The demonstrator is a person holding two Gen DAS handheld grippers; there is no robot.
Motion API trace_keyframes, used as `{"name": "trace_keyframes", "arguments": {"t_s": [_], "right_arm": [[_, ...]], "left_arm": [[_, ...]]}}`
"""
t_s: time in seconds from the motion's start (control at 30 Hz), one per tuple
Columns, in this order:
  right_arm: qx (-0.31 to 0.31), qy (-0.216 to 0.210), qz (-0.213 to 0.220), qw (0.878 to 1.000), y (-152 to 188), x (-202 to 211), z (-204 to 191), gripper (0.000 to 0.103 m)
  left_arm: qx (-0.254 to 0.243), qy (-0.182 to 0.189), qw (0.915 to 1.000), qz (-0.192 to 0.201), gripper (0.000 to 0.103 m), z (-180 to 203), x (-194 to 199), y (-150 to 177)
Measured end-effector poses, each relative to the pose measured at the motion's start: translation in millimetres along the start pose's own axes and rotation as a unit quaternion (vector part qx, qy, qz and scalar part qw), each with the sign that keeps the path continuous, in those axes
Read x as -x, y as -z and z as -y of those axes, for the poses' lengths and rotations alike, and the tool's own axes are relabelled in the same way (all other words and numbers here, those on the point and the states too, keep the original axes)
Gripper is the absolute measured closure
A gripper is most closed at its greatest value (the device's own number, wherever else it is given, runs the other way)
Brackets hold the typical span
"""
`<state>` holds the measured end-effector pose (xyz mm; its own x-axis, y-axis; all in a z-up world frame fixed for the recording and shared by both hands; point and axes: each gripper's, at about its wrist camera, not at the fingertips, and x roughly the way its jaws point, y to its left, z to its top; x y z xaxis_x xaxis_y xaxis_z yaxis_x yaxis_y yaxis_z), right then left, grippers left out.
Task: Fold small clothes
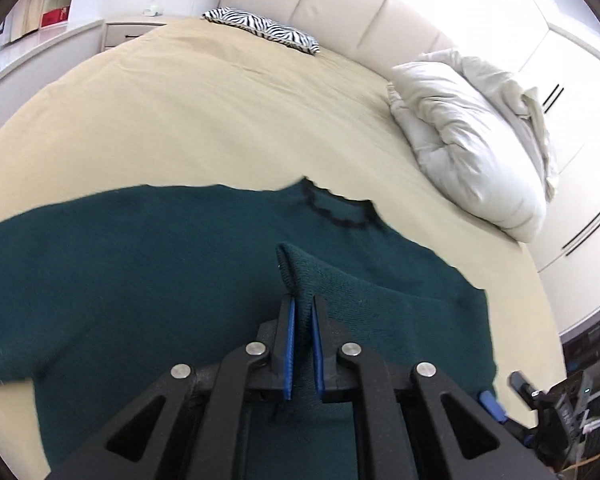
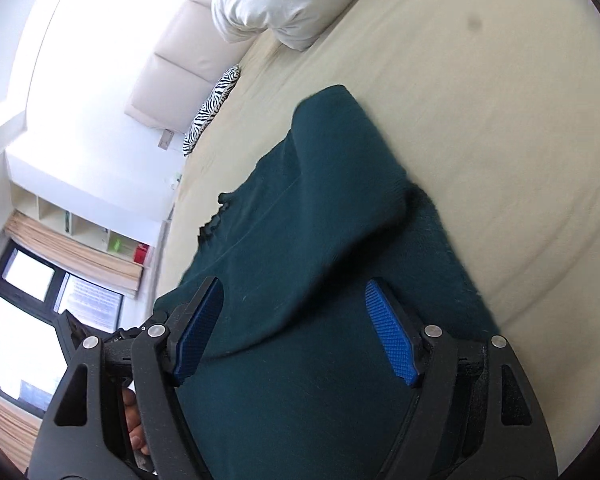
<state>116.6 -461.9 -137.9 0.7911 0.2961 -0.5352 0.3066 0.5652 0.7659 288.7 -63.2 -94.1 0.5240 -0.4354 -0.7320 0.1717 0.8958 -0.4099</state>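
Observation:
A dark green knit sweater point(image 1: 148, 272) with a black scalloped collar point(image 1: 340, 212) lies spread on the beige bed point(image 1: 204, 120). My left gripper point(image 1: 303, 300) is shut on a raised fold of the sweater's knit edge, lifted above the body. In the right wrist view the sweater point(image 2: 300, 360) fills the centre, one sleeve point(image 2: 340, 168) folded across the body. My right gripper point(image 2: 294, 300) is open and hovers just over the sweater, nothing between its blue pads point(image 2: 390, 332).
A white duvet point(image 1: 472, 136) is bunched at the bed's right side near the padded headboard point(image 1: 340, 4). A zebra-print pillow point(image 1: 264, 32) lies at the head. A nightstand point(image 1: 128, 32) and shelves stand to the left. The other gripper's body point(image 1: 556, 412) shows at lower right.

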Motion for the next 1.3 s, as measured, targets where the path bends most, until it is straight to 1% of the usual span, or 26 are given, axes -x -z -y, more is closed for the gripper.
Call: {"name": "trace_keyframes", "arguments": {"t_s": [0.07, 0.17, 0.27, 0.37, 0.4, 0.47, 0.53, 0.6, 0.67, 0.7, 0.77, 0.8, 0.83, 0.87, 0.9, 0.97, 1.0, 1.07, 1.1, 1.13, 1.17, 1.2, 1.23, 1.27, 1.3], "right_arm": [[-0.004, -0.007, -0.005, 1.0, -4.3, -10.7, -6.6, 0.03], [-0.023, 0.004, -0.007, 1.0, -14.8, -29.9, -5.3, 0.031], [-0.037, 0.01, 0.016, 0.999, -29.4, -32.9, 1.2, 0.033], [-0.053, 0.018, 0.045, 0.997, -39.0, -22.6, 12.4, 0.036], [-0.065, 0.006, 0.047, 0.997, -40.3, -20.6, 20.0, 0.039], [-0.08, -0.003, 0.047, 0.996, -39.1, -17.9, 32.0, 0.054], [-0.074, -0.005, 0.052, 0.996, -35.6, -13.9, 35.8, 0.06], [-0.062, 0.004, 0.043, 0.997, -32.5, -11.8, 30.8, 0.059], [-0.052, 0.021, 0.025, 0.998, -31.0, -3.3, 20.4, 0.054], [-0.036, 0.031, 0.022, 0.999, -31.6, 4.4, 11.5, 0.054], [0.016, 0.055, 0.055, 0.997, -36.9, 25.6, -6.2, 0.053], [0.042, 0.079, 0.077, 0.993, -43.1, 31.5, -16.7, 0.05], [0.065, 0.096, 0.093, 0.989, -52.3, 31.4, -25.1, 0.043], [0.081, 0.1, 0.093, 0.987, -61.5, 25.9, -29.6, 0.042], [0.096, 0.107, 0.081, 0.986, -73.8, 13.7, -32.4, 0.042], [0.121, 0.148, 0.061, 0.98, -93.4, -12.7, -36.0, 0.042], [0.14, 0.157, 0.051, 0.976, -101.1, -27.4, -38.0, 0.042], [0.158, 0.189, 0.031, 0.969, -110.4, -55.8, -36.1, 0.045], [0.159, 0.194, 0.017, 0.968, -111.8, -67.8, -34.0, 0.047], [0.158, 0.194, -0.003, 0.968, -113.8, -81.1, -29.0, 0.057], [0.16, 0.204, -0.014, 0.966, -113.3, -90.9, -25.5, 0.066], [0.175, 0.216, -0.009, 0.96, -111.0, -96.3, -26.6, 0.07], [0.192, 0.223, -0.003, 0.956, -109.1, -99.6, -28.6, 0.08], [0.199, 0.228, -0.003, 0.953, -108.5, -102.1, -29.8, 0.089], [0.201, 0.233, 0.001, 0.952, -108.9, -101.7, -31.1, 0.092]], "left_arm": [[0.004, -0.009, 0.9999, -0.005, 0.094, -7.6, -9.1, 1.6], [0.011, -0.015, 0.9998, -0.011, 0.094, -15.2, -20.3, 5.2], [0.013, -0.015, 0.9998, -0.009, 0.094, -21.5, -25.4, 8.4], [0.023, -0.011, 0.9997, -0.003, 0.094, -27.1, -28.3, 13.7], [0.024, -0.009, 0.9997, -0.002, 0.094, -28.1, -29.4, 16.4], [0.024, -0.007, 0.9997, 0.002, 0.094, -30.7, -31.6, 19.7], [0.023, -0.005, 0.9997, 0.004, 0.094, -32.0, -32.0, 21.9], [0.023, -0.002, 0.9997, 0.005, 0.094, -33.3, -31.1, 21.9], [0.024, 0.002, 0.9997, 0.007, 0.094, -34.6, -31.6, 21.8], [0.022, 0.002, 0.9997, 0.009, 0.094, -34.6, -30.9, 22.2], [0.015, -0.004, 0.9998, 0.011, 0.094, -31.5, -31.3, 23.1], [0.013, -0.006, 0.9998, 0.011, 0.094, -30.7, -31.0, 23.3], [0.012, -0.007, 0.9998, 0.012, 0.094, -30.0, -31.3, 23.5], [0.012, -0.007, 0.9998, 0.013, 0.094, -30.4, -31.8, 24.0], [0.011, -0.007, 0.9998, 0.013, 0.094, -30.5, -32.2, 24.6], [0.01, -0.006, 0.9998, 0.017, 0.093, -31.7, -33.6, 26.3], [0.01, -0.007, 0.9998, 0.018, 0.093, -31.5, -34.6, 26.9], [0.005, -0.009, 0.9997, 0.022, 0.093, -30.5, -35.6, 28.6], [0.004, -0.01, 0.9997, 0.023, 0.093, -30.0, -35.8, 28.8], [0.003, -0.009, 0.9997, 0.025, 0.093, -29.9, -35.7, 28.8], [0.003, -0.008, 0.9996, 0.026, 0.093, -30.4, -35.5, 28.8], [0.004, -0.007, 0.9996, 0.027, 0.094, -30.7, -35.0, 28.9], [0.004, -0.007, 0.9996, 0.028, 0.094, -30.4, -34.1, 28.5], [0.003, -0.008, 0.9995, 0.03, 0.094, -29.8, -32.9, 28.2], [0.0, -0.01, 0.9994, 0.034, 0.094, -28.3, -30.6, 27.7]]}}
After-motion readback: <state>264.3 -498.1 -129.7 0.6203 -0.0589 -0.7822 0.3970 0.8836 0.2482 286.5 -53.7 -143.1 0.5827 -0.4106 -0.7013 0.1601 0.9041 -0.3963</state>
